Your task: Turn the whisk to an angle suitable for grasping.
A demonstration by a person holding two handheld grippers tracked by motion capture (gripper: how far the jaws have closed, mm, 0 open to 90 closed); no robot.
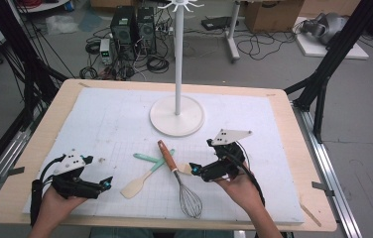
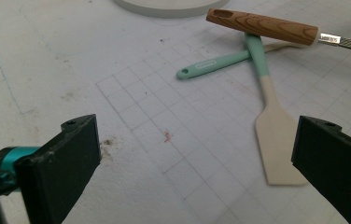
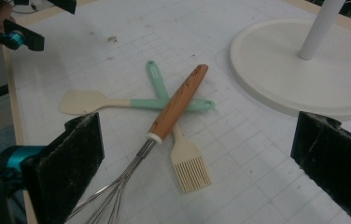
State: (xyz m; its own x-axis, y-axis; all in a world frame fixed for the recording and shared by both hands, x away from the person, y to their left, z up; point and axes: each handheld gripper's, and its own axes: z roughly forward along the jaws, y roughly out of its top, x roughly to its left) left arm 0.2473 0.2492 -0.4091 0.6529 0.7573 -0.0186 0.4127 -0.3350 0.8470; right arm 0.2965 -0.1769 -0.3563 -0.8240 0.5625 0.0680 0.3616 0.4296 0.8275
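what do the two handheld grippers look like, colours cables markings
Both the left gripper and the right gripper are black, with flat rectangular black jaws and a teal part near the jaws. Each carries a grey three-cornered plate on top and trails a black cable. No sleeves show on the forearms.

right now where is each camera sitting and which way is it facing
High view: above the person's side, facing forward and down on the table; both hands, left claw and right claw show.
Left gripper view: rides the left claw, facing the spatula; its two black jaws show.
Right gripper view: rides the right claw, facing the whisk and brush; its jaws show.
Both gripper views share the wooden-handled whisk lying over the crossed mint handles.
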